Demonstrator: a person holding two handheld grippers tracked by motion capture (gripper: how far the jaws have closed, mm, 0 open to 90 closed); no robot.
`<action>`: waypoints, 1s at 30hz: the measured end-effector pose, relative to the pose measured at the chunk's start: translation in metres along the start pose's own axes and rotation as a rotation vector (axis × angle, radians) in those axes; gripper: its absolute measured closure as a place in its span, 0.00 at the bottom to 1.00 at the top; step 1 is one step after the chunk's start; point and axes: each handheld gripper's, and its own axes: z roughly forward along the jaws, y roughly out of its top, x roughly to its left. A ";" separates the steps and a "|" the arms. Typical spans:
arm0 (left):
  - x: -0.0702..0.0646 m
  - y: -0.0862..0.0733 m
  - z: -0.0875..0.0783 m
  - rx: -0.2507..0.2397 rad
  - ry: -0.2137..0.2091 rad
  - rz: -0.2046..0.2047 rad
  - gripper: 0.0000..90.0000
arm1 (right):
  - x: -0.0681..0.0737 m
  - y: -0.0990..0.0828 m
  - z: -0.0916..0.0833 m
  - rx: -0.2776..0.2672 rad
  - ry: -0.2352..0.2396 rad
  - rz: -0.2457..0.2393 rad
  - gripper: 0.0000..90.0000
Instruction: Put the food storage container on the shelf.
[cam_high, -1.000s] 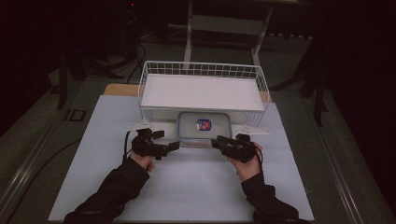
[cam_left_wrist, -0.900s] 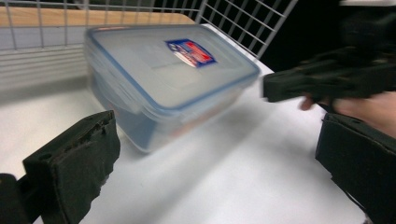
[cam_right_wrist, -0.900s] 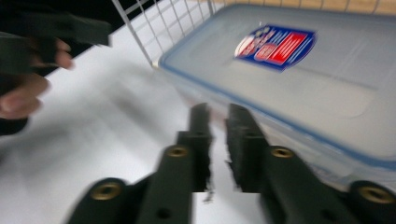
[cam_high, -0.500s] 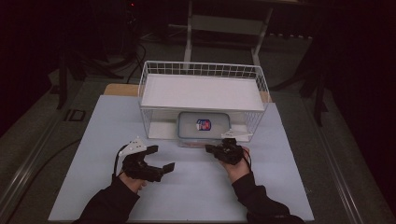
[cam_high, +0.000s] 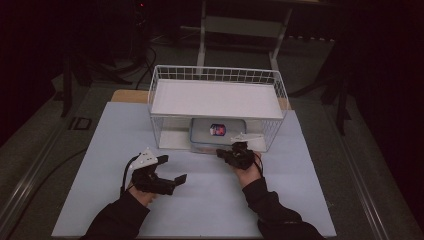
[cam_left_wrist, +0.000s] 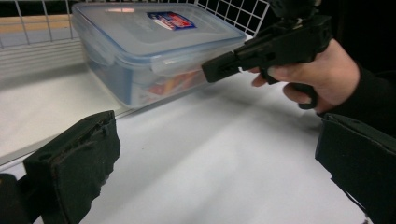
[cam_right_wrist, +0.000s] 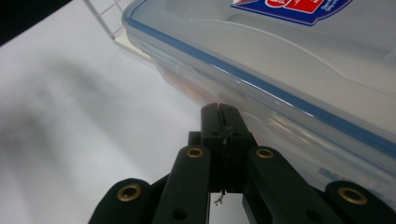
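Dim room, pale blue tabletop (cam_high: 210, 200)

The table top (cam_high: 200, 200) is pale blue-white, and the wire basket (cam_high: 217, 75) on it is white with a white shelf. Under it sits a clear plastic box (cam_left_wrist: 154, 51) with a blue seal line and a red, white and blue label (cam_left_wrist: 171, 20). Both grippers, left (cam_high: 170, 170) and right (cam_high: 227, 154), are black; the right one shows 4 brass rivets. The sleeves (cam_high: 120, 220) are black.
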 end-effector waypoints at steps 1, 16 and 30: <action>0.000 0.000 0.000 0.000 0.003 0.005 0.00 | -0.002 0.003 0.003 -0.006 -0.002 0.012 1.00; 0.001 -0.003 0.000 -0.005 0.009 0.012 0.00 | -0.019 0.020 0.018 -0.021 -0.050 0.037 1.00; -0.001 -0.003 -0.001 -0.002 0.002 0.022 0.00 | -0.018 0.023 0.024 -0.024 -0.053 -0.001 0.99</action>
